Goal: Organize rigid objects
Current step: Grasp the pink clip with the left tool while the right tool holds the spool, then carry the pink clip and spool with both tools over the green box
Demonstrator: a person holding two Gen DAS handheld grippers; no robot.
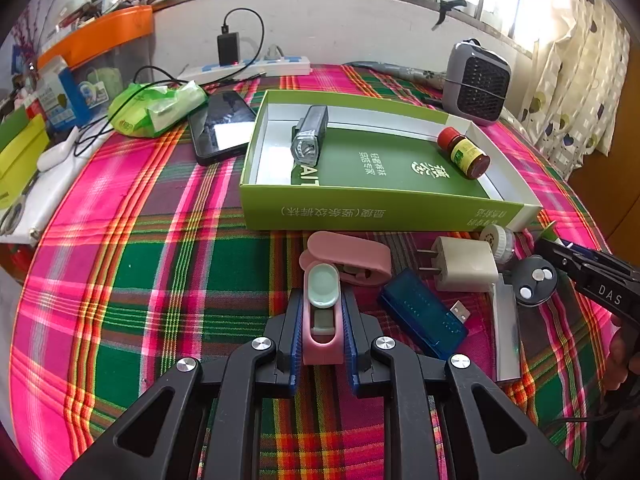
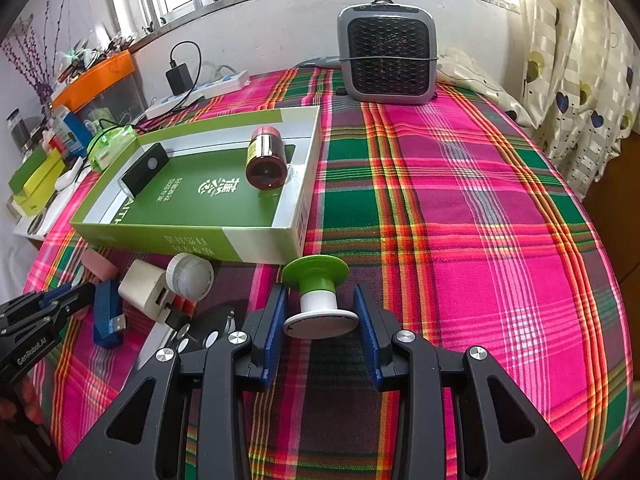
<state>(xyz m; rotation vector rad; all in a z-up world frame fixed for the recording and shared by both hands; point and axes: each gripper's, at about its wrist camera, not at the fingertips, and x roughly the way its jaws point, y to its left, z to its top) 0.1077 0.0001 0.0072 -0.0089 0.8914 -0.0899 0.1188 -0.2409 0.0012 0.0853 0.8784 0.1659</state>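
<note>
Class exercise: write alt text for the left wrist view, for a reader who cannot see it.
The left gripper is shut on a pink plastic clip with a pale green pad above a pink-and-green plaid tablecloth. Beyond it, an open green cardboard box holds a grey bike light and a red-capped brown bottle, lying on its side.

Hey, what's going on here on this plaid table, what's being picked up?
A person is sorting small items into the green box. The left gripper is shut on the pink device. The right gripper brackets a green-and-white spool, with a gap at each pad, so it is not gripped yet. A flashlight and a red-capped bottle already lie in the box. A white charger, a blue USB stick and other bits wait on the cloth.
</note>
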